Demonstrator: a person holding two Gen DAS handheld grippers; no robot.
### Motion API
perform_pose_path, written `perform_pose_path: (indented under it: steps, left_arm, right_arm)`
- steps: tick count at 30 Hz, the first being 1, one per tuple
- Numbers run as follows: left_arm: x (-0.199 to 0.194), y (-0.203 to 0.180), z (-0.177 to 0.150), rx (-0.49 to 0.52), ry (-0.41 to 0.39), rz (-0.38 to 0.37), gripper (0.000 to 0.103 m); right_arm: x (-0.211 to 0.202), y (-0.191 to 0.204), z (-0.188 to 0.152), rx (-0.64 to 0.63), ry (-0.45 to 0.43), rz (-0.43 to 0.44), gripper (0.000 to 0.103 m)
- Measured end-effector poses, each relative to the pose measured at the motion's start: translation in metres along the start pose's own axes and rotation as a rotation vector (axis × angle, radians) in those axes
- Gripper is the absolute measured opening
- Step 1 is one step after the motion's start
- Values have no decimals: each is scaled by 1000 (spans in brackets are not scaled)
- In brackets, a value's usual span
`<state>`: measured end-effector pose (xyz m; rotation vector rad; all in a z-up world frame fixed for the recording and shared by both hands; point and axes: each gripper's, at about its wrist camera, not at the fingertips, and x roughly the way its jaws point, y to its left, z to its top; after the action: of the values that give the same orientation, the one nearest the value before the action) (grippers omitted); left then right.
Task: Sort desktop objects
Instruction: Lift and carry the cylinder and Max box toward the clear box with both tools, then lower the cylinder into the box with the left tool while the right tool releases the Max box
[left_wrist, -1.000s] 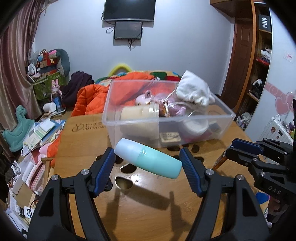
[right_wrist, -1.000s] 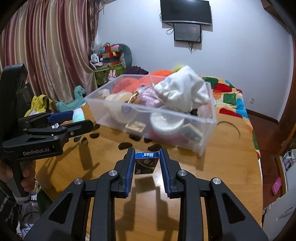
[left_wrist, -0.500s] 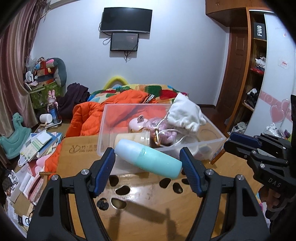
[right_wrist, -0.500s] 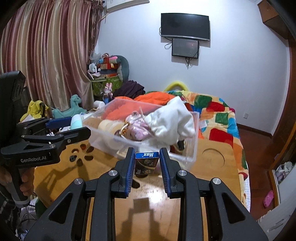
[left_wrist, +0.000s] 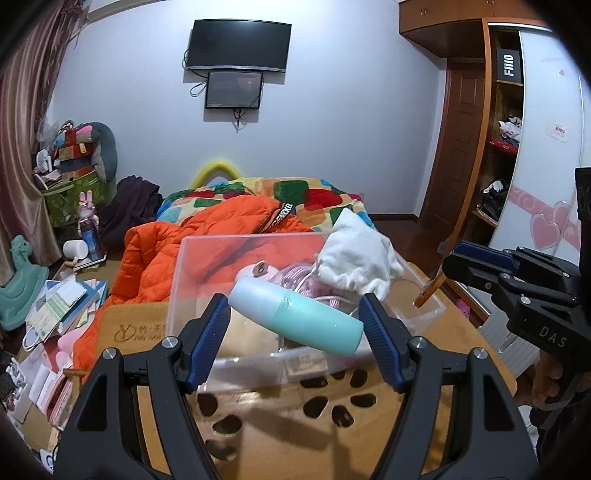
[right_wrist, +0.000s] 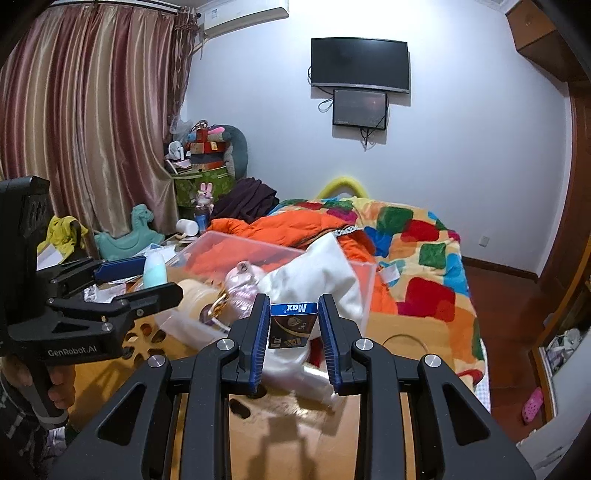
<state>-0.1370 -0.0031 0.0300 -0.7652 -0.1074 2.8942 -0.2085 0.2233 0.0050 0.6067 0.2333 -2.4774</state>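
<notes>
My left gripper (left_wrist: 295, 323) is shut on a teal and pale blue bottle (left_wrist: 295, 317), held sideways above the near wall of a clear plastic bin (left_wrist: 192, 280). The bin holds a white cloth (left_wrist: 356, 258), a pink item and a tape roll. My right gripper (right_wrist: 293, 323) is shut on a small blue and brown "Max" box (right_wrist: 293, 325), held above the bin's near corner (right_wrist: 365, 291). The left gripper (right_wrist: 110, 288) with the bottle (right_wrist: 155, 271) shows at the left of the right wrist view. The right gripper (left_wrist: 509, 280) shows at the right of the left wrist view.
The bin stands on a wooden table (left_wrist: 280, 424) with cut-out holes. A bed with an orange jacket (left_wrist: 207, 236) and a colourful quilt (right_wrist: 417, 251) lies beyond. Books and clutter (left_wrist: 59, 306) lie on the floor at the left.
Both grippers have risen with their objects and moved toward the bin, which now sits lower and closer in both views.
</notes>
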Motion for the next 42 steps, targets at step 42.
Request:
perform_pose_path:
  steps: [42]
  left_arm:
    - [38, -15, -4, 12, 77, 17, 89]
  right_arm:
    - [36, -18, -8, 25, 45, -45, 56]
